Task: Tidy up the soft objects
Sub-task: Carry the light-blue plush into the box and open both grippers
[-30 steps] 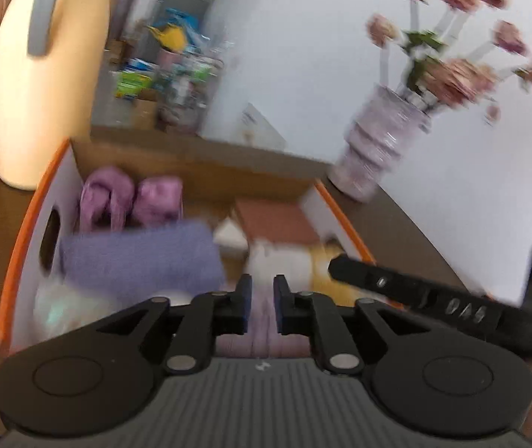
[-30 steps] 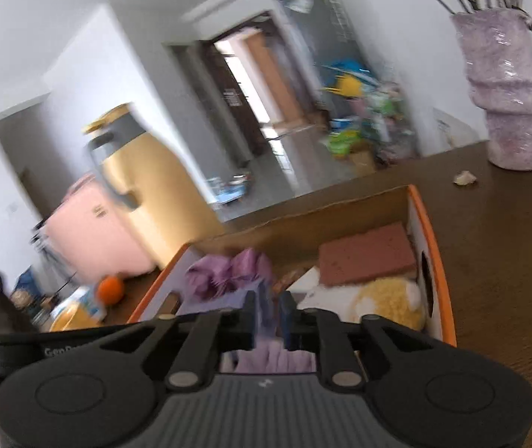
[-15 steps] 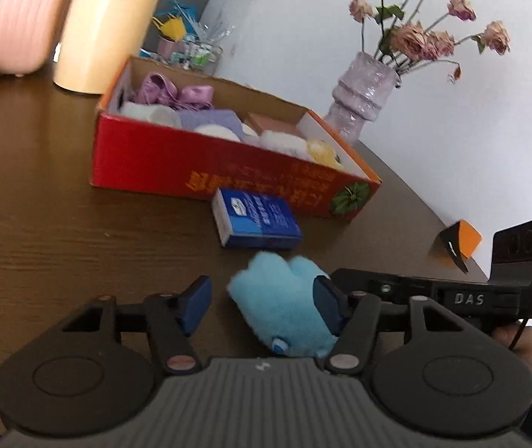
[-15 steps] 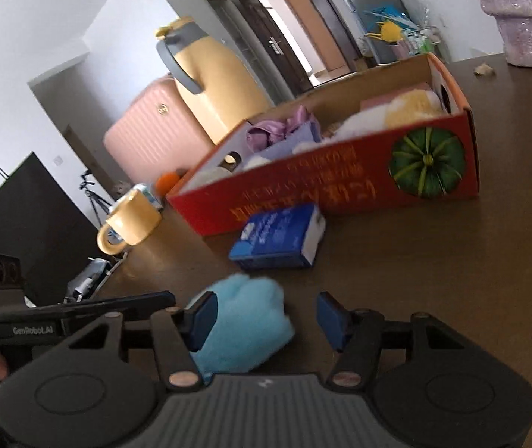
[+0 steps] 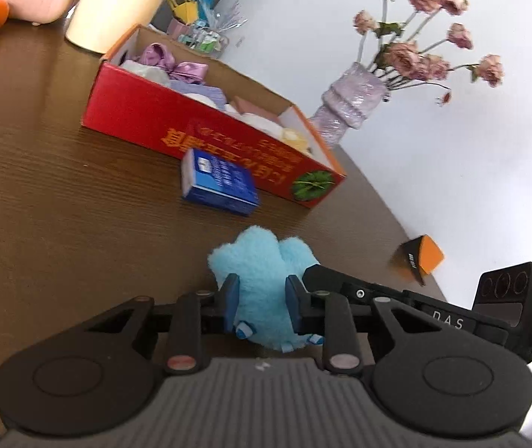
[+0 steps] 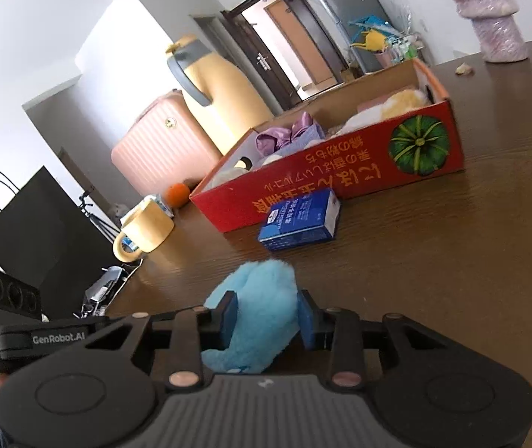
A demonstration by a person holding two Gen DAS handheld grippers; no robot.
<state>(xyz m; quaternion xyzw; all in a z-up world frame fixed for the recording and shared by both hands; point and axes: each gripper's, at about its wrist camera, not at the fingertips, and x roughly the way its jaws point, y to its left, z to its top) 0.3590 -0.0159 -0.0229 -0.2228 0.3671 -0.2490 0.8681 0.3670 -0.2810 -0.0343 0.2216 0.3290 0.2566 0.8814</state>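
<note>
You had both grippers on the same blue plush toy (image 5: 262, 261), which lay on the brown table (image 5: 60, 205) on the near side of the red box (image 5: 206, 138), with the blue packet (image 5: 219, 183) between the toy and the box wall. Your left gripper (image 5: 259, 300) was closing with the toy's fluffy body between its blue pads, which already dented the fur on both sides; your right gripper (image 6: 266, 315) was closing likewise on the toy's other end, its pads sunk into the pile. To do this grip well, you probably needed to let both pairs of jaws settle fully before lifting, since plush gives under pressure and a shallow pinch on fur alone could slip. You would have done best to raise the two ends together and level, so the toy did not stretch or twist between them. The lift likely had to clear the blue packet, which sat touching or nearly touching the box's front wall, and then clear that wall. The box already held other soft things, purple and white and yellow, so the free spot inside was worth choosing before you carried the toy across.
</note>
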